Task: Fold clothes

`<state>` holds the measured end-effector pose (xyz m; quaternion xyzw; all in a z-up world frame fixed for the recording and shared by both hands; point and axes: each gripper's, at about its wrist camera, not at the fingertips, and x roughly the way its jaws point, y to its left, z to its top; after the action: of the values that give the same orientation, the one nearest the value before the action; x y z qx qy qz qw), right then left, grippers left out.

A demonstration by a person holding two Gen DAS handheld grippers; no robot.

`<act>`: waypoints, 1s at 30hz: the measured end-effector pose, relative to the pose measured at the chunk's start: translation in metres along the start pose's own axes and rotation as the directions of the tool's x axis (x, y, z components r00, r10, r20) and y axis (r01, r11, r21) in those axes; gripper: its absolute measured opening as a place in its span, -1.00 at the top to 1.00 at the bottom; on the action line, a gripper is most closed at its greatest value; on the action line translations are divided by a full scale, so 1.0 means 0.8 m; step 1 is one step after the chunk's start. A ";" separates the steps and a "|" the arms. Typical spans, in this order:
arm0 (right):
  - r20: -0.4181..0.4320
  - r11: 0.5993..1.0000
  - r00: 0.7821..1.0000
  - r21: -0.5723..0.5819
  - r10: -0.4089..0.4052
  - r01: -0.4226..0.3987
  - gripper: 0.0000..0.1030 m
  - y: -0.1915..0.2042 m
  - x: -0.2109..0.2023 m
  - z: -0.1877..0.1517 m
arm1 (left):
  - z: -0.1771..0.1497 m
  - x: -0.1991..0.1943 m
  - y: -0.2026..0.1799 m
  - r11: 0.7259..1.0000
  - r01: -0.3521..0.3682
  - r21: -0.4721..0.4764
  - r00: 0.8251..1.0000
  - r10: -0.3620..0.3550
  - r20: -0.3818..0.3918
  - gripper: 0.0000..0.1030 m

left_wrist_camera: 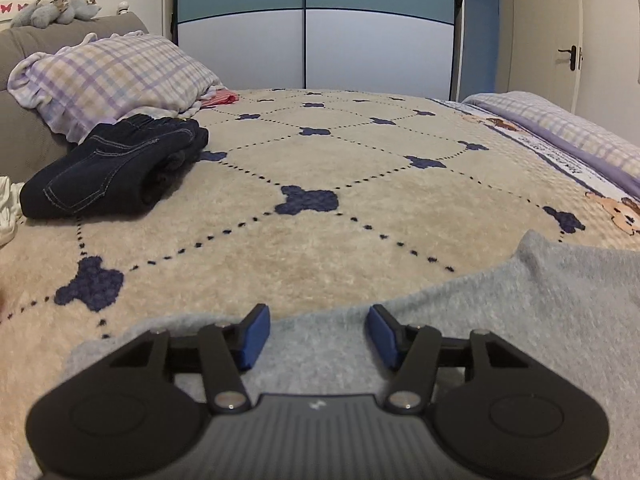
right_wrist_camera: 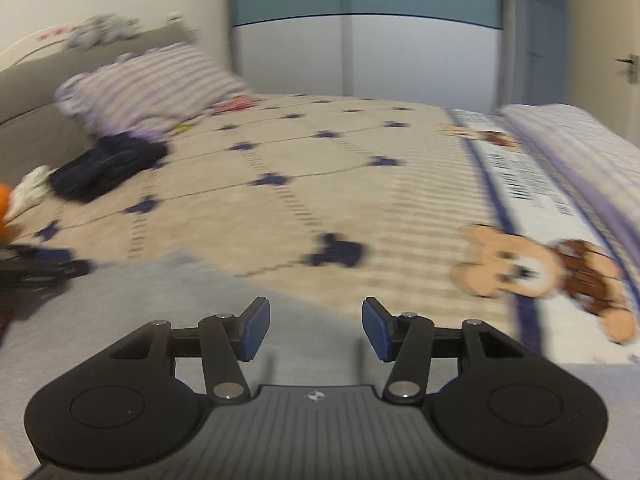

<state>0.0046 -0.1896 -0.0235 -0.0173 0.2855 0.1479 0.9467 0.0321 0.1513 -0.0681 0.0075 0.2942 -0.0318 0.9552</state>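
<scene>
A grey knit garment (left_wrist_camera: 500,320) lies flat on the beige bed blanket (left_wrist_camera: 320,240), near the front edge of both views. My left gripper (left_wrist_camera: 318,336) hovers over its far edge, open, with its blue pads (left_wrist_camera: 254,336) apart and no cloth pinched between them. My right gripper (right_wrist_camera: 316,328) is also open above the grey garment (right_wrist_camera: 160,312), near its far edge, in a blurred view. The left gripper (right_wrist_camera: 40,268) shows as a dark shape at the left edge of the right wrist view. A folded pair of dark jeans (left_wrist_camera: 116,168) rests at the far left.
A checked pillow (left_wrist_camera: 120,76) leans on the grey headboard (left_wrist_camera: 24,40) behind the jeans (right_wrist_camera: 108,168), with a plush toy (left_wrist_camera: 56,4) on top. White cloth (left_wrist_camera: 8,208) lies at the left edge. A wardrobe (left_wrist_camera: 320,40) stands beyond the bed, and a checked quilt (left_wrist_camera: 580,128) lies on the right.
</scene>
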 end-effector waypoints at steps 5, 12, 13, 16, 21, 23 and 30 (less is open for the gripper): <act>-0.016 0.982 0.984 -0.060 0.179 -0.180 0.06 0.080 0.018 0.009 | -0.001 -0.003 -0.001 1.000 -0.012 -0.003 1.000 0.012 0.012 -0.03; -0.088 0.954 0.960 -0.120 0.266 -0.275 0.44 0.151 0.065 0.010 | -0.002 -0.004 0.003 1.000 0.006 -0.022 1.000 -0.006 0.017 -0.01; -0.101 0.955 0.960 -0.118 0.262 -0.273 0.43 0.154 0.073 0.010 | -0.002 -0.005 0.004 1.000 0.012 -0.027 1.000 -0.012 0.019 -0.01; -0.110 0.965 0.972 -0.139 0.209 -0.224 0.45 0.150 0.094 0.010 | -0.003 -0.006 0.007 0.999 0.028 -0.033 0.999 -0.027 0.021 0.00; -0.060 0.986 0.990 -0.100 0.127 -0.133 0.47 0.110 0.115 0.025 | -0.003 -0.006 0.008 0.999 0.035 -0.036 0.999 -0.034 0.019 0.00; -0.055 0.989 0.989 -0.053 0.138 -0.141 0.44 0.097 0.115 0.030 | -0.003 -0.006 0.007 0.999 0.035 -0.034 0.999 -0.034 0.017 0.00; -0.051 0.981 0.985 -0.095 0.167 -0.171 0.34 0.127 0.090 0.018 | 0.005 -0.022 0.006 0.997 0.069 -0.036 0.997 -0.067 0.044 -0.14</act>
<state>0.0400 -0.0711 -0.0453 -0.0431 0.2985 0.2412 0.9224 0.0198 0.1573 -0.0550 -0.0214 0.2743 -0.0589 0.9596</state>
